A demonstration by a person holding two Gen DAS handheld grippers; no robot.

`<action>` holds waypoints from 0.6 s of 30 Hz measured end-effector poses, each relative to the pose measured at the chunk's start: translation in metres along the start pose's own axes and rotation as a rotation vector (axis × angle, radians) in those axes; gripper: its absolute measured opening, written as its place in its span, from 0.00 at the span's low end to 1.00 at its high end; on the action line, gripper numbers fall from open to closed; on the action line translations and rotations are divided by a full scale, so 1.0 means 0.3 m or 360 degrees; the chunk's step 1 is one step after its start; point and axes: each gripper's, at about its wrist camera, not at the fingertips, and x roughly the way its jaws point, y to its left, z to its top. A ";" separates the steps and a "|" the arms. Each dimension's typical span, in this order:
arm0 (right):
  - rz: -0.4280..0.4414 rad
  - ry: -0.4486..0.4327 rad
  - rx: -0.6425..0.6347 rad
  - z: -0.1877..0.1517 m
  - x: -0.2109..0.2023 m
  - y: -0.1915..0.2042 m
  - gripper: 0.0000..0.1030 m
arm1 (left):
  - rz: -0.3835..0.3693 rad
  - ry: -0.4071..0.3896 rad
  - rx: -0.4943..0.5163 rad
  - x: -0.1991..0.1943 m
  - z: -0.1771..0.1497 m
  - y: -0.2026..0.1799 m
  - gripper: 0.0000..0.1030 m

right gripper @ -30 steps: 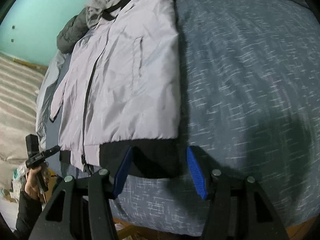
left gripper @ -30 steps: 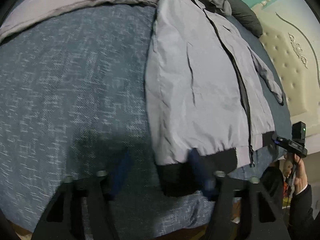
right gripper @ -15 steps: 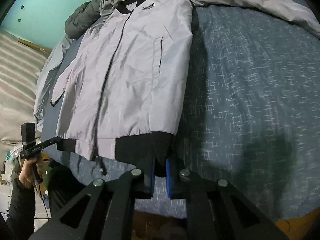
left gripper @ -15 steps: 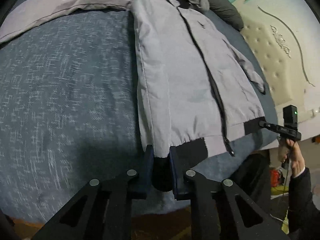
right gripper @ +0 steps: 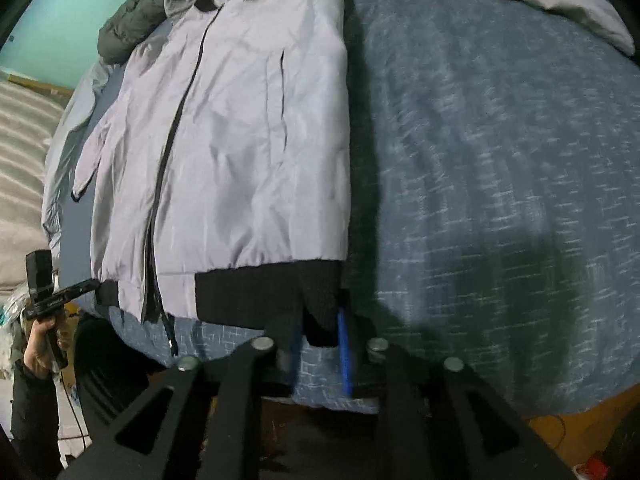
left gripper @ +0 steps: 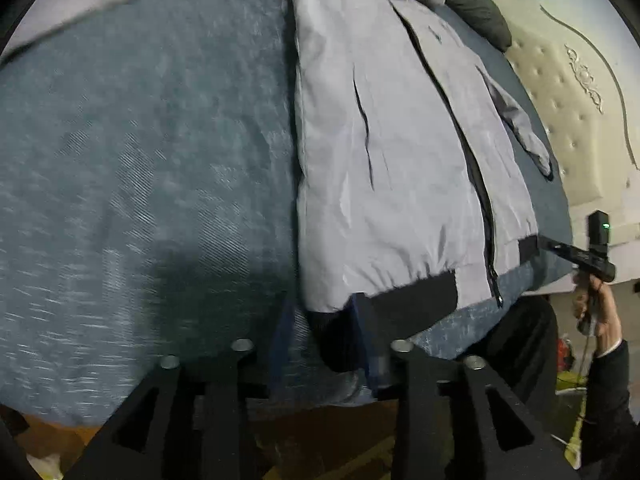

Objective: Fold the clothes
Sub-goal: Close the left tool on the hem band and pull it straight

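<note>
The grey jacket (left gripper: 400, 184) lay flat, soft and slippery. Both grippers (left gripper: 324, 336) (right gripper: 318, 344) stood narrowly parted around its thick black hem (right gripper: 264, 292), the surest hold.

jacket (left gripper: 400, 184): pale grey, black hem | bedspread (left gripper: 140, 180): blue, white flecks | fingers (right gripper: 345, 352): blue

- A blue-grey heathered bedspread (left gripper: 140, 168) covers the bed.
- A cream tufted headboard (left gripper: 576, 120) stands at one end.
- The wall (right gripper: 80, 4) behind is turquoise.
- Light is dim.
</note>
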 end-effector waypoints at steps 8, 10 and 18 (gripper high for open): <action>0.0098 -0.0321 -0.0056 0.066 -0.138 0.128 0.34 | -0.0015 -0.0266 0.0082 -0.058 0.140 -0.076 0.40; 0.0143 -0.0327 -0.0109 0.078 -0.113 0.193 0.34 | 0.0005 -0.0266 0.0155 -0.034 0.141 -0.113 0.40; 0.0132 -0.0199 -0.0144 0.064 0.000 0.224 0.34 | 0.0137 -0.0048 0.0047 0.146 0.125 0.030 0.40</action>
